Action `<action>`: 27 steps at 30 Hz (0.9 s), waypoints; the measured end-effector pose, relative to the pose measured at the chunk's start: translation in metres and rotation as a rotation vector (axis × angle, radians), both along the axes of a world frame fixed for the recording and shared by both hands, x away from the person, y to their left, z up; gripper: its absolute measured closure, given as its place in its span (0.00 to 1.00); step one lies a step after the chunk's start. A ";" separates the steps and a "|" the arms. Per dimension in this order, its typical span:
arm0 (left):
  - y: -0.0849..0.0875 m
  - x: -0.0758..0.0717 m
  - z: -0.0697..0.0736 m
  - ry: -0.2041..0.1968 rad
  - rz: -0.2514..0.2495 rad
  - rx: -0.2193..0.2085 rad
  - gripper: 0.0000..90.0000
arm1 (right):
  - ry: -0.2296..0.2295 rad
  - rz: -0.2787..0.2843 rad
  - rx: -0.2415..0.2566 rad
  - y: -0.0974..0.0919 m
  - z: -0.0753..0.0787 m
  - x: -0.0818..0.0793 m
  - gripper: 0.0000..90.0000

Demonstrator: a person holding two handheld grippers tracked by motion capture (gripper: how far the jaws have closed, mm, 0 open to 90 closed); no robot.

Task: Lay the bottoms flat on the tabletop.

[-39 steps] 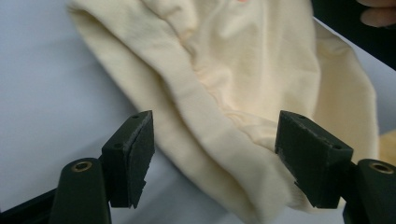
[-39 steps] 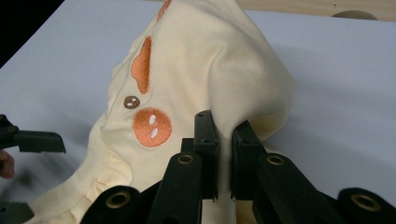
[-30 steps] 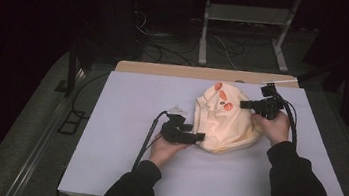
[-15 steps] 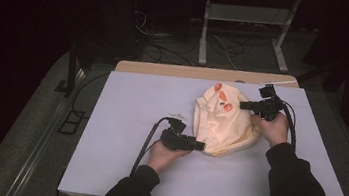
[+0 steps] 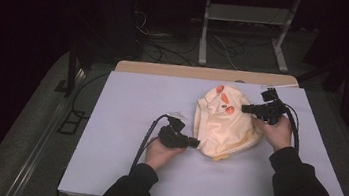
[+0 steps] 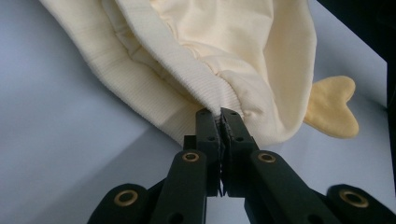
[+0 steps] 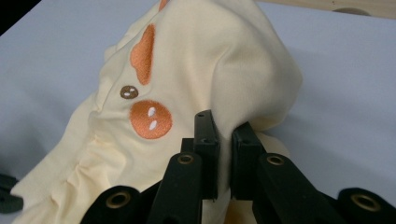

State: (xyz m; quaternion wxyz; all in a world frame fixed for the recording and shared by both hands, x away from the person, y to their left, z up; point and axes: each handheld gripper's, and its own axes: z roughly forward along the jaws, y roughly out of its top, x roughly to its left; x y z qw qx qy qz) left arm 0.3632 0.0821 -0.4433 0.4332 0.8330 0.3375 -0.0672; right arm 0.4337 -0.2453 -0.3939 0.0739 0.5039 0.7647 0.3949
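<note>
Your left gripper (image 5: 192, 141) has slid toward lower centre, jaws clamped on the cream garment (image 5: 227, 127)'s ribbed hem; right gripper (image 5: 248, 108) pinches its top, stretching it.

Pale table (image 5: 122, 137) w/ cream garment (image 5: 226, 129) crumpled on it.

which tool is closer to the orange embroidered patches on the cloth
Right. The right tool grips the cream garment just beside the orange patches; the left tool pinches the ribbed hem at the near-left edge.
</note>
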 end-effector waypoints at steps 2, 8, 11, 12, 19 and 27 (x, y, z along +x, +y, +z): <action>0.003 0.001 0.005 -0.018 -0.029 0.030 0.96 | 0.009 0.009 -0.009 -0.001 0.002 -0.003 0.92; 0.022 0.007 0.021 -0.048 0.006 0.055 0.96 | 0.024 0.045 -0.013 -0.002 0.005 -0.018 0.92; 0.032 0.012 0.029 -0.065 0.034 0.076 0.96 | 0.036 0.067 0.011 -0.002 0.005 -0.026 0.92; 0.036 0.014 0.031 -0.067 0.044 0.078 0.96 | 0.041 0.073 0.019 -0.001 0.005 -0.029 0.92; 0.051 0.025 0.043 -0.082 0.064 0.102 0.96 | 0.044 0.118 0.058 0.007 0.003 -0.049 0.92; 0.055 0.036 0.051 -0.099 0.104 0.120 0.96 | 0.047 0.133 0.059 0.015 0.002 -0.064 0.91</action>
